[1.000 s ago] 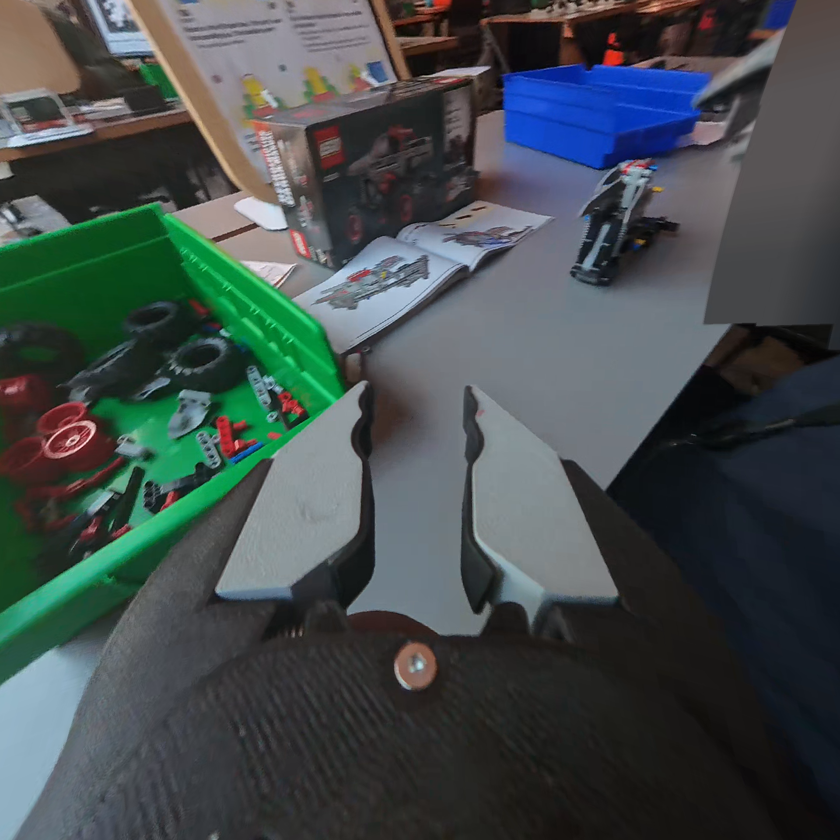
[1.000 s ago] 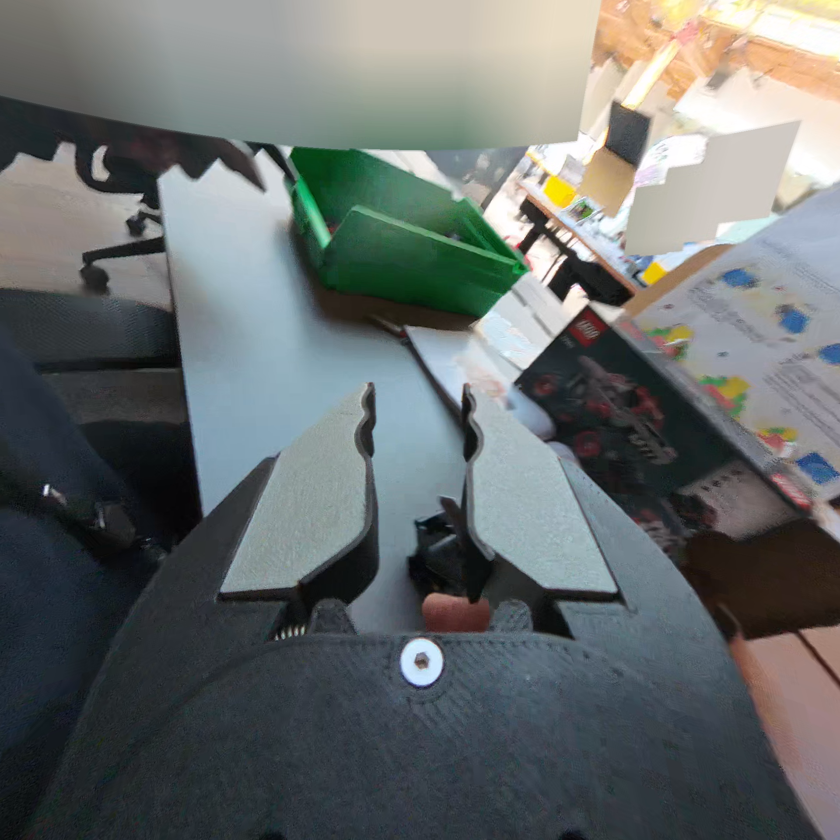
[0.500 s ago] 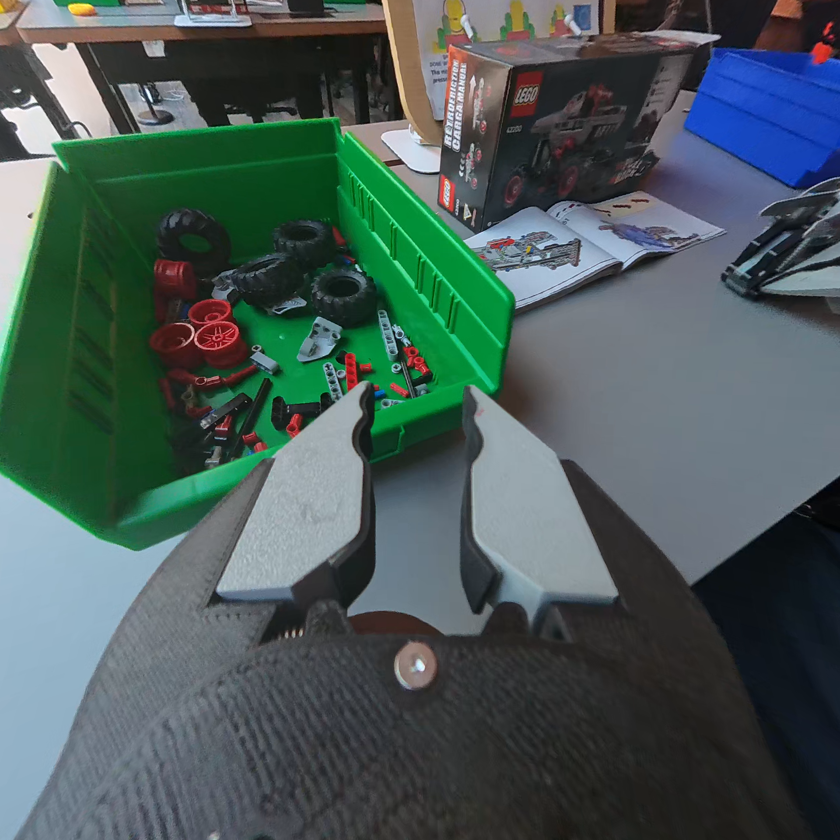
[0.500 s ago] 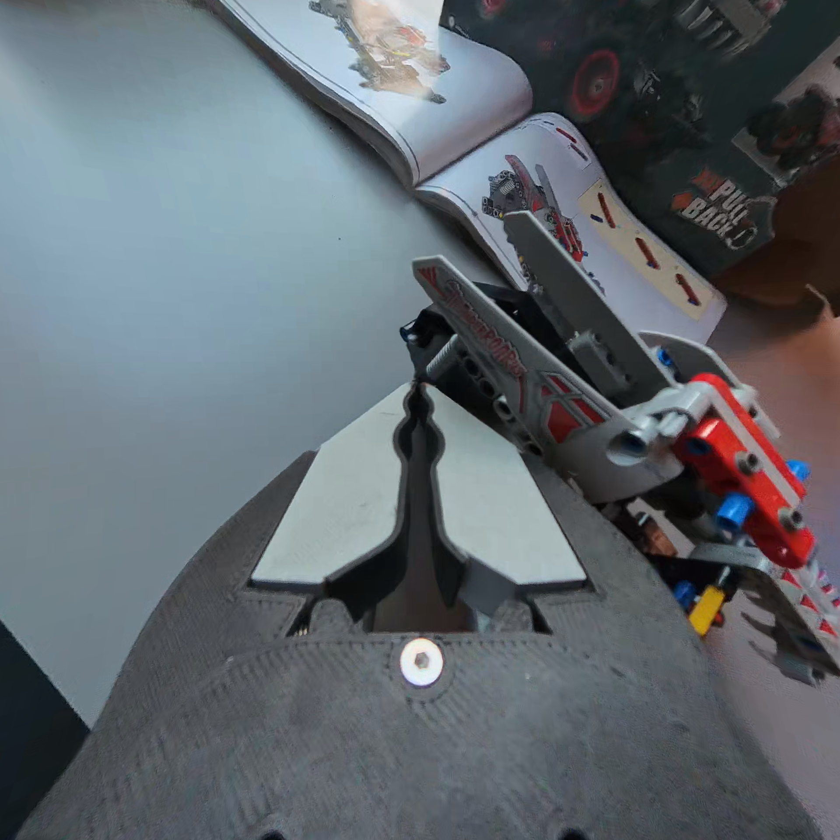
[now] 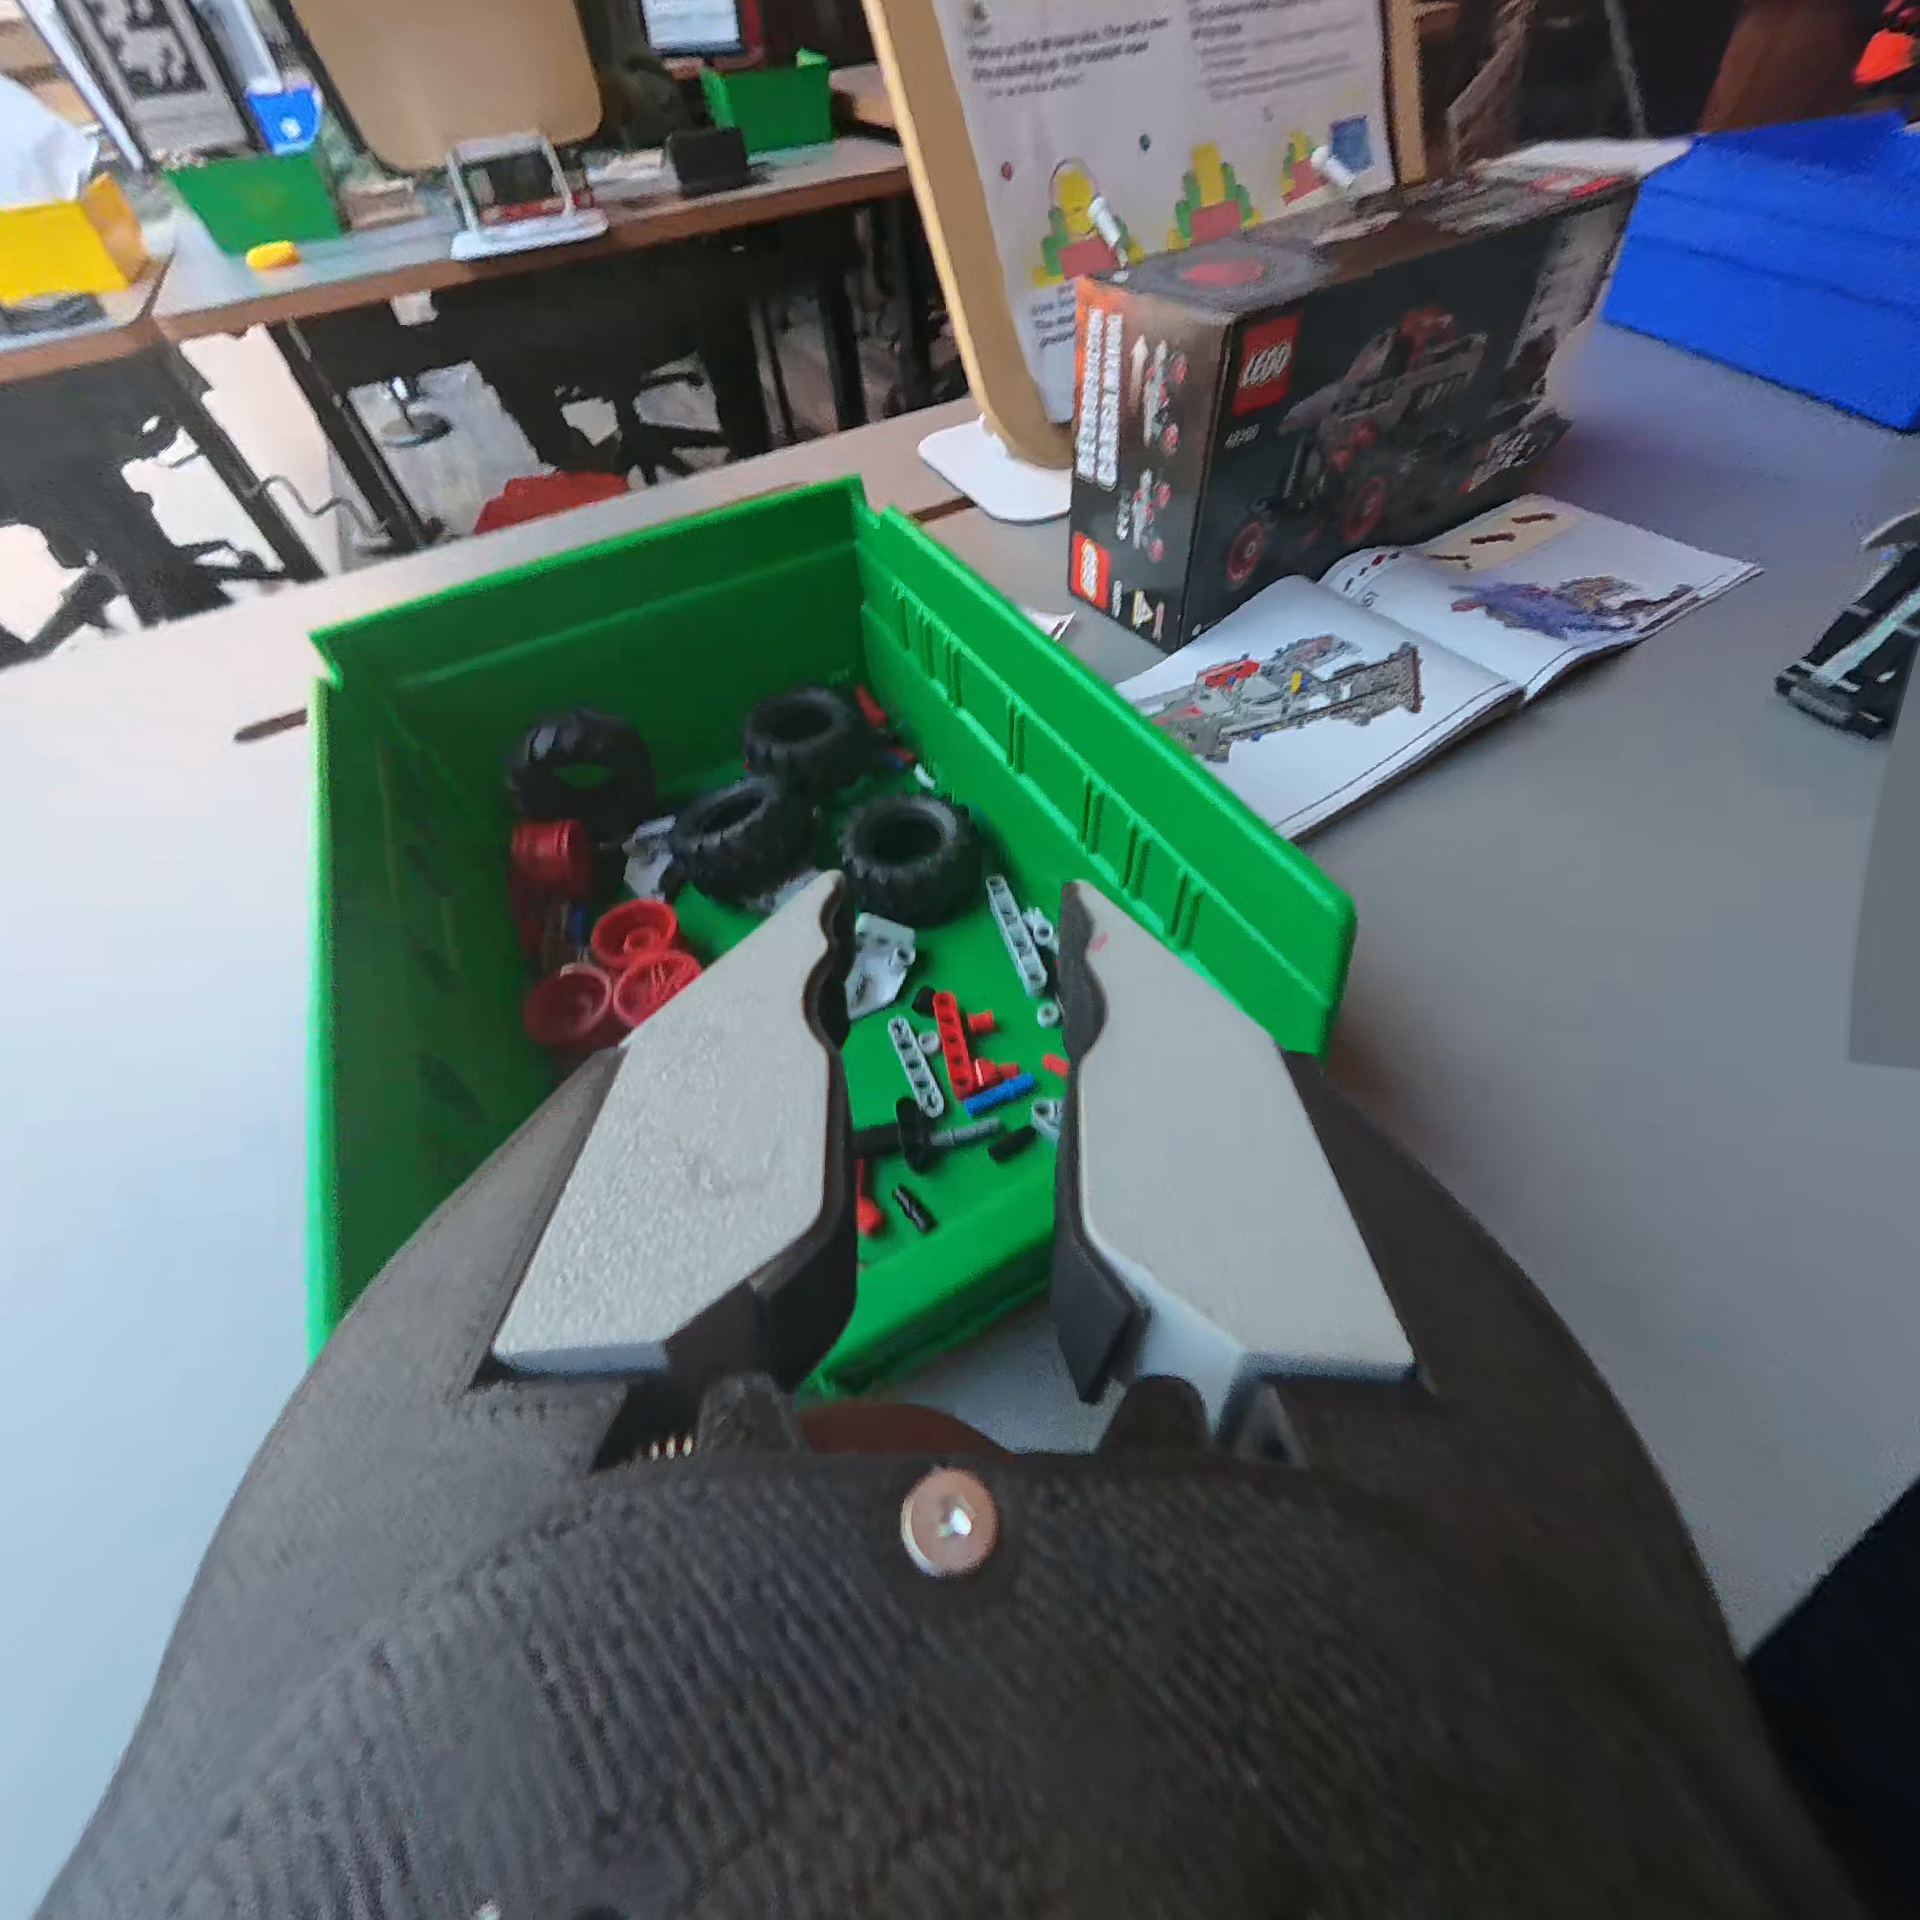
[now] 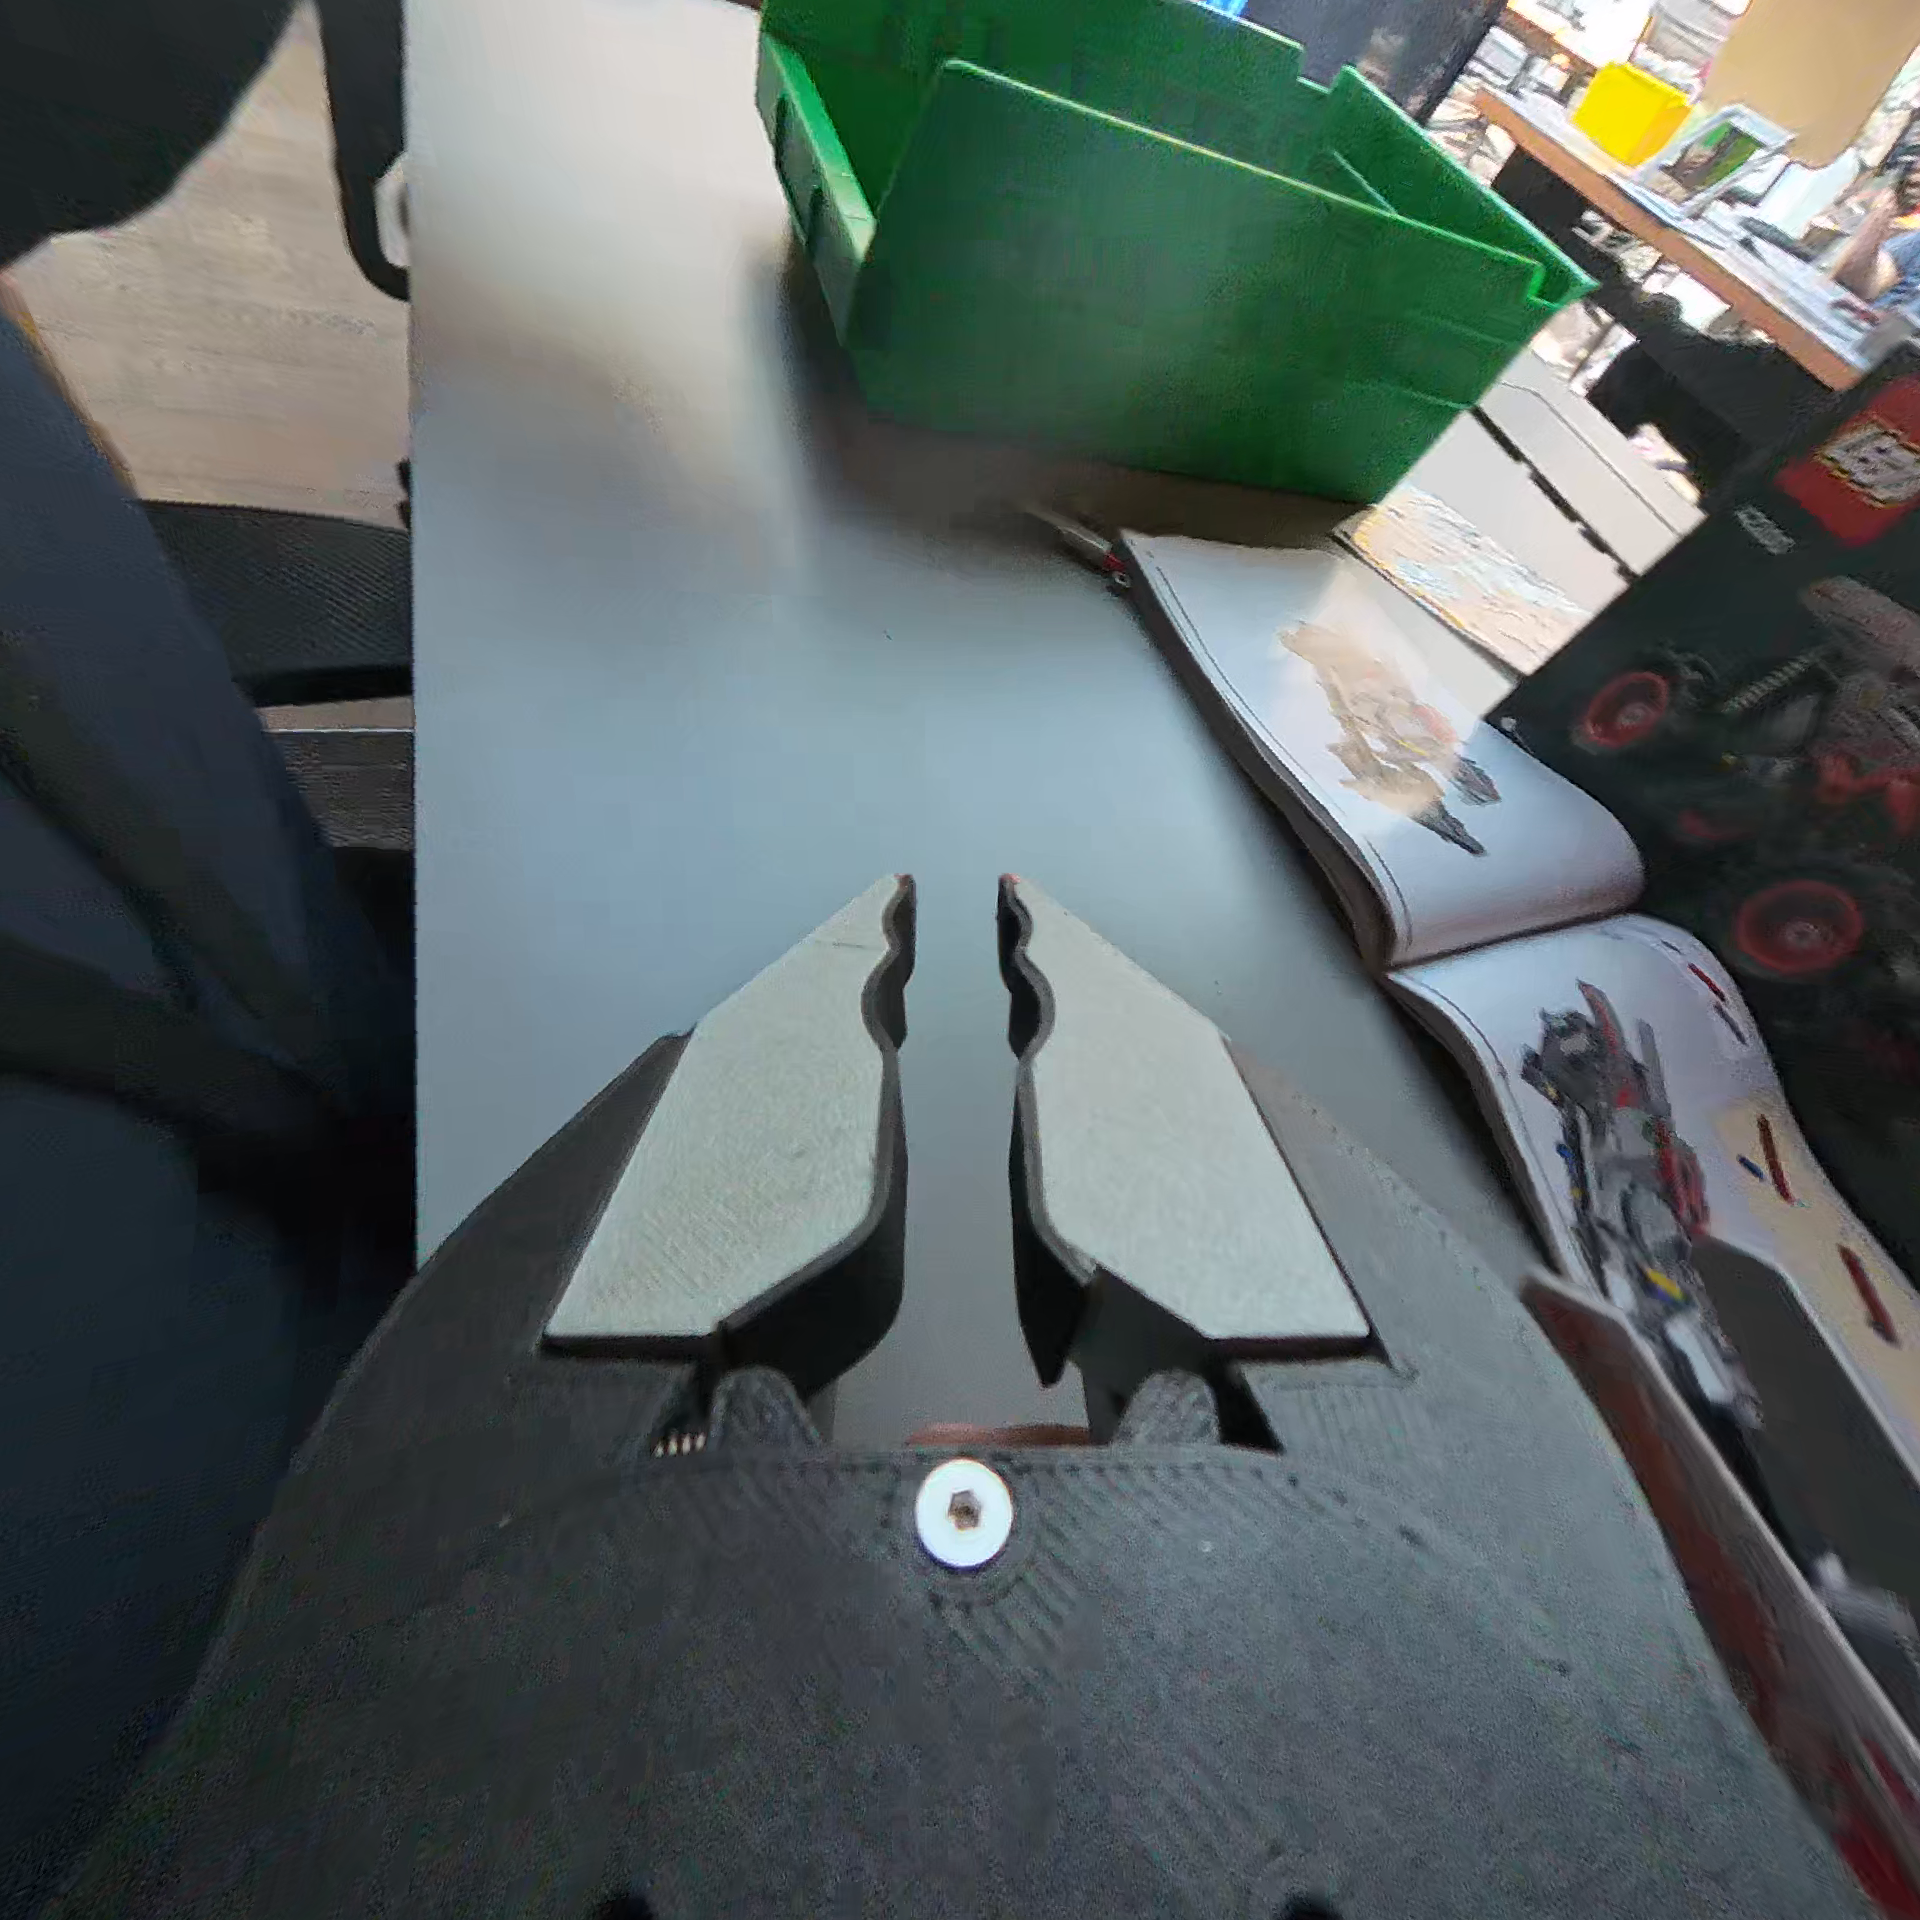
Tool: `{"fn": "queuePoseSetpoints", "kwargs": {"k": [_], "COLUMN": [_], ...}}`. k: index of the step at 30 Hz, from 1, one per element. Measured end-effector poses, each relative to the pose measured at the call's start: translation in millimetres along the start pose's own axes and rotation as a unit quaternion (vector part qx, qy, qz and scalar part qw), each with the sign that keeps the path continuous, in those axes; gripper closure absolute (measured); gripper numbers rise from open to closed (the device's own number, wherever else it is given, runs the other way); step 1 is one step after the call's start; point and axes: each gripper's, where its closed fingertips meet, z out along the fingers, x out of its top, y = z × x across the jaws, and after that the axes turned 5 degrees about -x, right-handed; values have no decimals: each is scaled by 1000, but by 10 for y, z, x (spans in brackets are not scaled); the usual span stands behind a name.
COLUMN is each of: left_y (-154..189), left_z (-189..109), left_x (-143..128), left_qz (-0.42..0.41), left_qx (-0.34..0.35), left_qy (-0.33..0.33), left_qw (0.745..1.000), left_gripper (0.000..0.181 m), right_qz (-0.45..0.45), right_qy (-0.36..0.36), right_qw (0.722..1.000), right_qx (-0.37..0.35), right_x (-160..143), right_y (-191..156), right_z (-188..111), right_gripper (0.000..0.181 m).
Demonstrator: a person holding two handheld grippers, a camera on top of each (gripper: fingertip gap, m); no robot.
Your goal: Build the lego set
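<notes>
Left gripper (image 5: 945, 914) hovers over the near end of the green bin (image 5: 1101, 790), jaws spread, nothing between them. Bin sits on the grey desk (image 5: 1507, 1039). Inside it: four black tyres (image 5: 906, 858) toward the far half, red wheel hubs (image 5: 623, 966) at left, small grey, red, blue and black loose pieces (image 5: 956, 1049) scattered across the near floor. Right of the bin lies the open instruction booklet (image 5: 1434, 665); behind it the dark set box (image 5: 1330, 405) stands upright. Partly built model (image 5: 1860, 665) at the far right edge, cut off by the frame.

Right gripper (image 6: 956, 894) hangs above bare desk, jaws parted by a narrow gap, empty. Booklet lies to its right, bin farther off.
</notes>
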Motion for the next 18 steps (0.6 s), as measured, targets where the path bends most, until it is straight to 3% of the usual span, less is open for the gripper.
{"fn": "queuePoseSetpoints", "kwargs": {"k": [5, 9, 13, 18], "left_y": [-24, -171, -294, -406], "left_z": [318, 470, 337, -7], "left_x": [263, 198, 6, -107], "left_qz": [41, 45, 40, 51], "left_qx": [-68, -82, -50, -20], "left_qy": [-17, -61, -96, -133], "left_qw": [997, 994, 993, 990], "left_gripper": [141, 135, 128, 147], "right_qz": [31, 50, 45, 29], "right_qy": [-8, -42, -32, -39], "right_qw": [996, 993, 995, 998], "right_qx": [81, 95, 81, 40], "right_x": [114, 54, 62, -3], "right_y": [-103, -49, -5, 93], "right_z": [321, 475, 444, 397], "right_gripper": [158, 153, 151, 152]}}
